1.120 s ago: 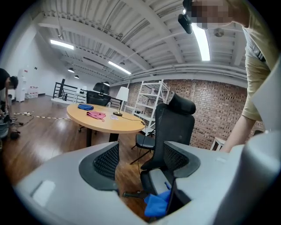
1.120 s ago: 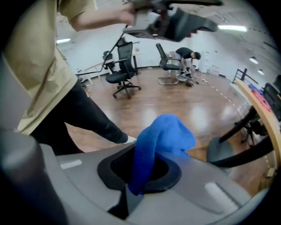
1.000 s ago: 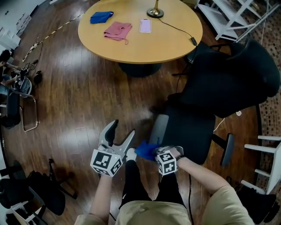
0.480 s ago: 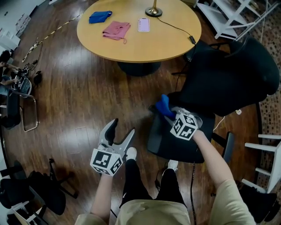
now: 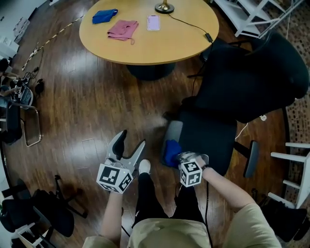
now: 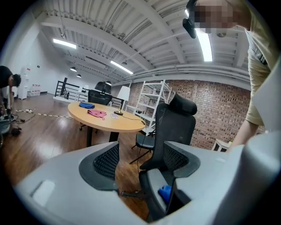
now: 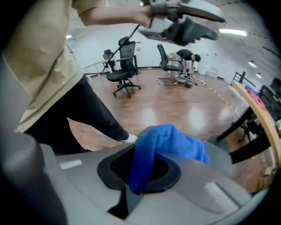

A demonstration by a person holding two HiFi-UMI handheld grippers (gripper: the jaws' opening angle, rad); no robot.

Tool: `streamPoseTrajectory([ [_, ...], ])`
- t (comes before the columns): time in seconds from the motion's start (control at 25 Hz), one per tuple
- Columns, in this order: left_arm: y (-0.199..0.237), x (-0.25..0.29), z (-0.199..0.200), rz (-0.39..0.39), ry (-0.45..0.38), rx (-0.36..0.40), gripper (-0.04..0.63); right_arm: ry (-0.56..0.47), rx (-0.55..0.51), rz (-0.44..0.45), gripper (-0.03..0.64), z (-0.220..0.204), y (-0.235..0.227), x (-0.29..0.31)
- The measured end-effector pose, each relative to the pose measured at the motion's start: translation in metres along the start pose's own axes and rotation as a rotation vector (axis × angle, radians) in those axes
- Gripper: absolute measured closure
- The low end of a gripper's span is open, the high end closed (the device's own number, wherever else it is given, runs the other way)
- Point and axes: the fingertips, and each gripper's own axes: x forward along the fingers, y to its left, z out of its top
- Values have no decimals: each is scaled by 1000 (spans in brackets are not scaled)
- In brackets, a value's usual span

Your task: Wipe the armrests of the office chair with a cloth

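The black office chair point(image 5: 242, 87) stands to my right, its near grey armrest point(image 5: 173, 131) pointing toward me and the other armrest point(image 5: 251, 159) on the far side. My right gripper point(image 5: 180, 157) is shut on a blue cloth point(image 5: 171, 151), which lies on the near end of the grey armrest. In the right gripper view the cloth point(image 7: 169, 143) bulges out from between the jaws of this gripper point(image 7: 151, 169). My left gripper point(image 5: 130, 144) hangs open over the floor, left of the chair. Through its empty jaws point(image 6: 140, 162) I see the armrest point(image 6: 154, 193) and the cloth point(image 6: 165, 193).
A round wooden table point(image 5: 179, 43) stands ahead with a blue cloth point(image 5: 104, 16), a pink cloth point(image 5: 122, 29), a phone point(image 5: 153, 22) and a lamp base point(image 5: 164, 7). White shelving point(image 5: 252, 14) is at the top right. Other chairs point(image 5: 19, 126) sit at the left. My shoes point(image 5: 144, 167) are beside the chair.
My right gripper swept the blue cloth away from me along the grey armrest, then drew it back to the near end. The left gripper has stayed where it was.
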Motion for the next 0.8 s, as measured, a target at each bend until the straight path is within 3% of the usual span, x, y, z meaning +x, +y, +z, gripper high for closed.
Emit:
streamPoseTrajectory([
  [0.12, -3, 1, -1, -1, 1, -9, 301, -48, -11, 86, 598, 19, 52, 12],
  [0.24, -8, 2, 0, -7, -1, -5, 301, -131, 74, 47, 598, 27, 44, -6],
  [0.32, -9, 1, 2, -5, 4, -7, 301, -177, 189, -56, 598, 21, 5, -33],
  [0.44, -10, 1, 1, -2, 5, -14, 301, -185, 394, -318, 598, -19, -85, -84],
  [0.52, -12, 2, 0, -7, 3, -16, 301, -154, 510, -506, 598, -54, -144, -116],
  [0.6, -16, 4, -1, -16, 2, -12, 301, -105, 570, -608, 598, -83, -188, -127],
  [0.68, -20, 7, -3, -22, 6, -9, 301, -65, 583, -588, 598, -96, -205, -111],
  [0.8, -27, 10, -5, -20, 10, -7, 301, -45, 560, -489, 598, -92, -183, -74],
])
